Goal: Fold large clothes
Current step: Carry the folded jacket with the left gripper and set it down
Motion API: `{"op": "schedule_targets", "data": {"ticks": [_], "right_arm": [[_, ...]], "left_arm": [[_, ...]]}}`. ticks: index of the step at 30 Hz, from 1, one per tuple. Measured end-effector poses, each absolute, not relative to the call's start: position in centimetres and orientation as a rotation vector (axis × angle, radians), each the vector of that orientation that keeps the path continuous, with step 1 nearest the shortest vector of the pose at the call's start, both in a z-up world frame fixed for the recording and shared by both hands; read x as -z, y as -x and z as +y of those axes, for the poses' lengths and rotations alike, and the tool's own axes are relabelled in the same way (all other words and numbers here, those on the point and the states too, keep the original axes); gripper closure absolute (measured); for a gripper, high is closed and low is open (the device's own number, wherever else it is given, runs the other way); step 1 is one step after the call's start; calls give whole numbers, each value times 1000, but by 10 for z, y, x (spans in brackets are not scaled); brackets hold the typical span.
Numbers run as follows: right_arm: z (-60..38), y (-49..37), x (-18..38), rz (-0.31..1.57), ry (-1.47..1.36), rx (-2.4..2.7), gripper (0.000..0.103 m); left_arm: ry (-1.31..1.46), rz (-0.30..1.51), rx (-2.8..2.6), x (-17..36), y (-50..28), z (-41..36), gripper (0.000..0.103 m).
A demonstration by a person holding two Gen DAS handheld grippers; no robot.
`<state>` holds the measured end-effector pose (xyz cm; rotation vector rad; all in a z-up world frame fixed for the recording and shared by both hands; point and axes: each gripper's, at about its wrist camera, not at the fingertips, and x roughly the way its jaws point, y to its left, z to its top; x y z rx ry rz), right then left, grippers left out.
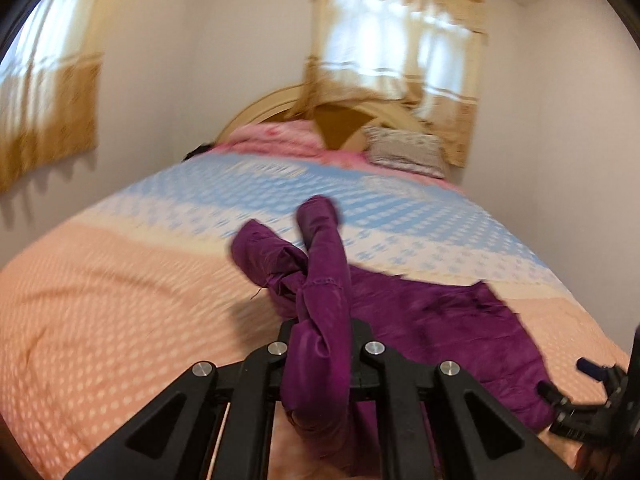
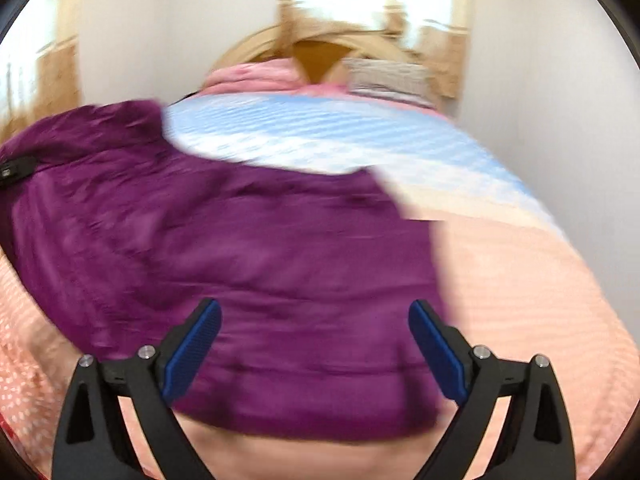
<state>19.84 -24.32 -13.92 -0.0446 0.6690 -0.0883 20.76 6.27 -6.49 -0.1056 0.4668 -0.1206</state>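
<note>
Left hand-held gripper (image 1: pixel 320 344) clenched on purple jacket (image 1: pixel 440 312) sleeve at lower centre, right hand-held gripper (image 2: pixel 314 344) released above it on bed (image 2: pixel 520 280); no legible writing.

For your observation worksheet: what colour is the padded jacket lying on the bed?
Purple, the padded jacket shows best in the right wrist view.

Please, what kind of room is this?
Most likely a bedroom: a wide bed with a curved wooden headboard, a pillow, and curtained windows.
</note>
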Motion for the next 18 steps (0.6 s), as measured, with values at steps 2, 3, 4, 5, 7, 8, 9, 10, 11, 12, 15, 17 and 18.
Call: {"op": "schedule_targets", "data": {"ticks": [2, 3, 4, 5, 7, 8, 9, 10, 11, 12, 15, 17, 18], "right_arm": [[-285, -191, 142, 692, 22, 172, 5], [-314, -186, 147, 707, 8, 233, 5], [-337, -179, 152, 722, -9, 276, 5], [-351, -174, 154, 731, -23, 303, 5], [-388, -156, 164, 747, -64, 374, 5], [-402, -150, 168, 754, -78, 400, 5], [-418, -141, 171, 764, -95, 430, 5], [-429, -136, 172, 769, -109, 448, 5], [-441, -130, 178, 776, -129, 472, 5], [-446, -126, 180, 781, -142, 487, 5], [-458, -121, 182, 787, -186, 511, 5], [-461, -116, 186, 792, -203, 504, 5], [-460, -116, 190, 799, -209, 495, 5]], "left_arm": [[46, 447, 172, 56, -209, 28, 96], [16, 435, 199, 53, -210, 10, 96], [-13, 426, 227, 50, -211, -5, 96], [-42, 420, 250, 49, -212, -19, 96], [-125, 416, 319, 51, -214, -62, 96], [-155, 417, 343, 54, -214, -77, 96], [-199, 423, 378, 60, -214, -98, 96], [-254, 430, 415, 69, -214, -121, 96], [-297, 433, 442, 75, -212, -137, 96], [-376, 443, 483, 91, -210, -163, 96], [-569, 487, 549, 134, -199, -212, 96], [-664, 497, 549, 156, -191, -233, 96], [-716, 487, 543, 170, -188, -241, 95]]}}
